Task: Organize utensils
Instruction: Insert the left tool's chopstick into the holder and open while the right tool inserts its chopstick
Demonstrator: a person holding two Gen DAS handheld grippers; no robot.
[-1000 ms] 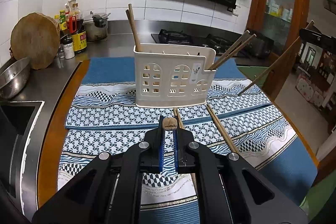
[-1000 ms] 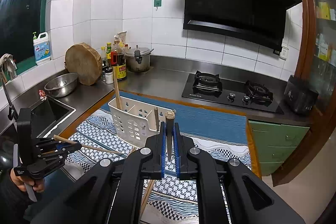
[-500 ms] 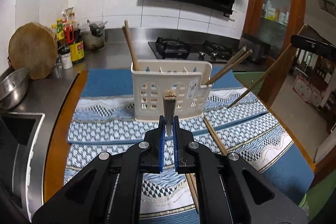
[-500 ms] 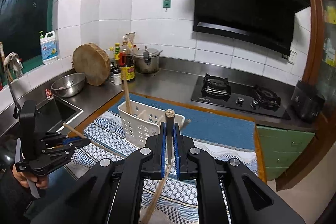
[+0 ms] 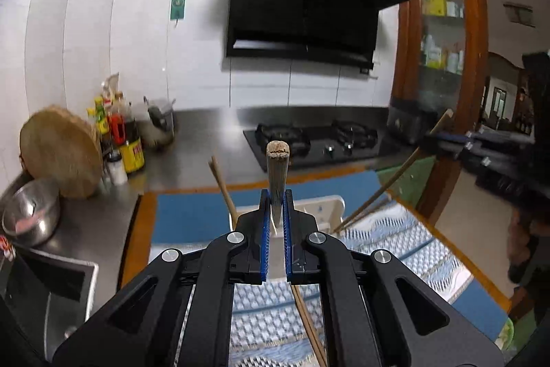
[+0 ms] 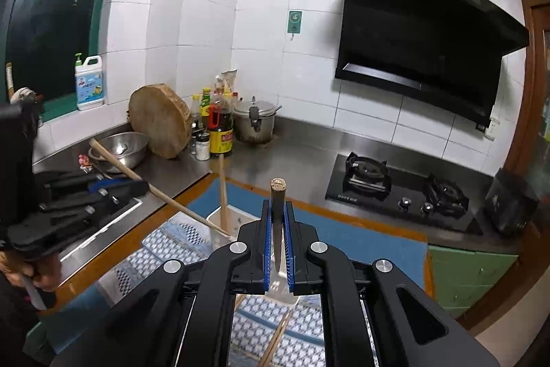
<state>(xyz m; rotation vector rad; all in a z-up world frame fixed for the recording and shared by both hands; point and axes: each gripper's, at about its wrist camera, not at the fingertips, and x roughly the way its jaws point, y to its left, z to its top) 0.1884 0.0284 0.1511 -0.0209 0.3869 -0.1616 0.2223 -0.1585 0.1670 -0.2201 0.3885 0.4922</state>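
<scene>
Chopstick [image 5: 277, 176] in your left gripper [image 5: 275, 229]: blue pads pinched tight on its shaft, blunt end up and toward the lens, the stick standing nearly upright above the counter. Left wrist view, below and beyond the fingers: white utensil basket [image 5: 326, 207] on the patterned cloth [image 5: 395, 246], mostly hidden by the gripper body. Two chopsticks [image 5: 221, 186] lean out of its left end; more sticks slant out at its right. Loose chopsticks [image 5: 306, 322] lie on the cloth under your fingers. At the right edge, blurred, your right gripper [image 5: 443, 140] is clamped on a long chopstick [image 5: 398, 174] angling down toward the basket's right side. Right wrist view: right gripper [image 6: 277, 239] pressed together on its chopstick [image 6: 277, 212], flat end up, tip running down between the pads. Basket [image 6: 216, 219] sits just ahead and left of the fingers, its rim partly covered, one stick [image 6: 223, 191] standing upright in it. Your left gripper [image 6: 137, 186] shows at the left edge, hand [image 6: 31, 270] beneath it, its chopstick [image 6: 154, 190] slanting down to the basket's near rim; whether it touches is unclear. Another loose pair [image 6: 275, 339] lies on the cloth at the bottom.
</scene>
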